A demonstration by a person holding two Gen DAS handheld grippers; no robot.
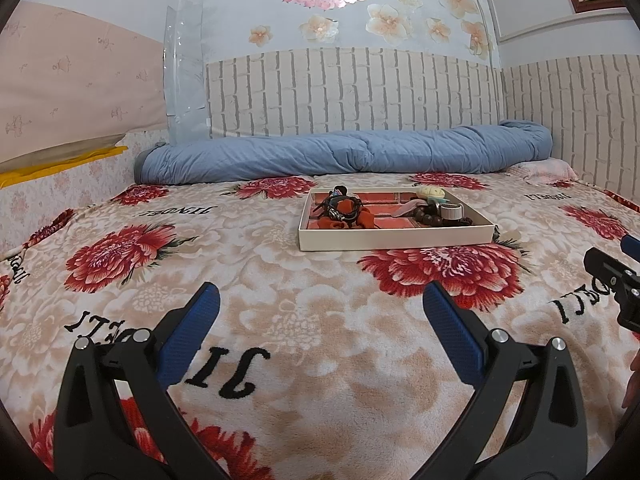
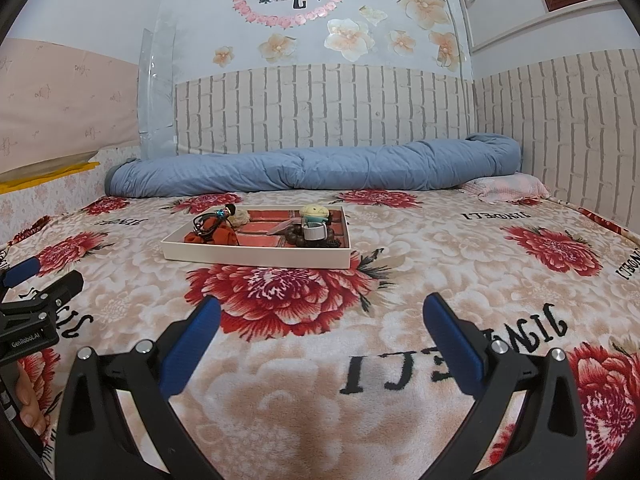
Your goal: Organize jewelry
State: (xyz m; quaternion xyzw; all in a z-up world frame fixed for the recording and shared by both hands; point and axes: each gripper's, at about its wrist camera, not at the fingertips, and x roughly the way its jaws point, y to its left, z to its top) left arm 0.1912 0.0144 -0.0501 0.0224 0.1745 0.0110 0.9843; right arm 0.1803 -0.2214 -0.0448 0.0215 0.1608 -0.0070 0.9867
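Your left tongs (image 1: 320, 312) and right tongs (image 2: 320, 320) gape wide, gripping nothing, low in frame over the bed (image 1: 280, 344); the jewelry tray (image 1: 396, 236) sits centre frame.

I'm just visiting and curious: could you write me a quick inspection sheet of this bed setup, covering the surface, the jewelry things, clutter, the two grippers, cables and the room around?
Surface: floral blanket spread over the bed.
Job's things: shallow white tray holding dark bead bracelet, white ring-shaped band, orange fabric piece and cord bracelets.
Clutter: nothing seen on the blanket near the tray.
Grippers: left gripper and right gripper open, empty, short of the tray.
Cables: one runs down the wall.
Surroundings: rolled blue duvet, pink pillow, flower stickers.
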